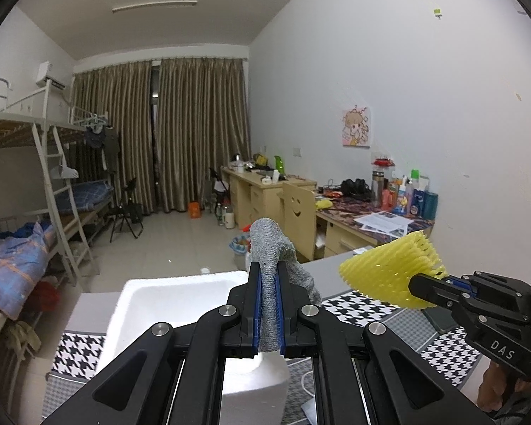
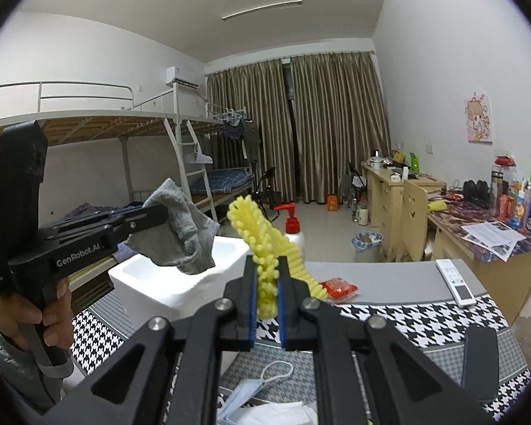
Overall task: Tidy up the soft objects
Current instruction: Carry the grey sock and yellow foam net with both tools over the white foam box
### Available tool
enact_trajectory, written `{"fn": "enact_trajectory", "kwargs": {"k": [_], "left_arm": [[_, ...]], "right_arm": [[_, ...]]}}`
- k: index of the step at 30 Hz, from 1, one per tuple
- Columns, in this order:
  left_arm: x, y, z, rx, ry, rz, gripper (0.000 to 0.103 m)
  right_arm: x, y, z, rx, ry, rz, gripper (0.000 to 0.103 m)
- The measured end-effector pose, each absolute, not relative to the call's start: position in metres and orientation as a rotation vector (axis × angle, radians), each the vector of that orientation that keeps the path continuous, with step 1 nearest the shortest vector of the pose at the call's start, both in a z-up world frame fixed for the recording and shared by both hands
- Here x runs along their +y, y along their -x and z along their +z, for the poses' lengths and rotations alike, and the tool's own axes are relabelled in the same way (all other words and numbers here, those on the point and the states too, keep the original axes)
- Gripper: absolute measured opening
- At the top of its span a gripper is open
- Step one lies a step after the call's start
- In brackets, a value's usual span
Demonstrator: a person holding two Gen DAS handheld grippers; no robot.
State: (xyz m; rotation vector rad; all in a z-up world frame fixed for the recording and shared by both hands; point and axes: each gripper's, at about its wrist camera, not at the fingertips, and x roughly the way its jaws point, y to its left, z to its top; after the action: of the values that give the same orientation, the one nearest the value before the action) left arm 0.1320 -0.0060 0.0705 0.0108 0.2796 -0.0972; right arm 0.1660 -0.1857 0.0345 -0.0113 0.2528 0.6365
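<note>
Below and ahead of both jaws, the white foam box waits; left gripper clamps a grey sock, nearer it; right gripper clamps yellow foam netting.

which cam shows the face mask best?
Right wrist view: the blue face mask lies on the checked cloth under the right gripper, ear loop visible. Left wrist view shows only a blue sliver, likely its edge, low between the arms.

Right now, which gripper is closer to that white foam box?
Left. The left gripper, holding a grey sock, hangs over the white foam box; the right gripper sits beside it.
</note>
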Motion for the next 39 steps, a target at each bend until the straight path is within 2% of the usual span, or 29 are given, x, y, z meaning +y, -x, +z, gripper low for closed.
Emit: {"fn": "enact_trajectory", "kwargs": {"k": [39], "left_arm": [[0.059,-0.142,0.060,0.309,0.020,0.103,0.007]], "right_arm": [[-0.109,-0.194,0.038,0.308,0.041,0.830,0.012]]}}
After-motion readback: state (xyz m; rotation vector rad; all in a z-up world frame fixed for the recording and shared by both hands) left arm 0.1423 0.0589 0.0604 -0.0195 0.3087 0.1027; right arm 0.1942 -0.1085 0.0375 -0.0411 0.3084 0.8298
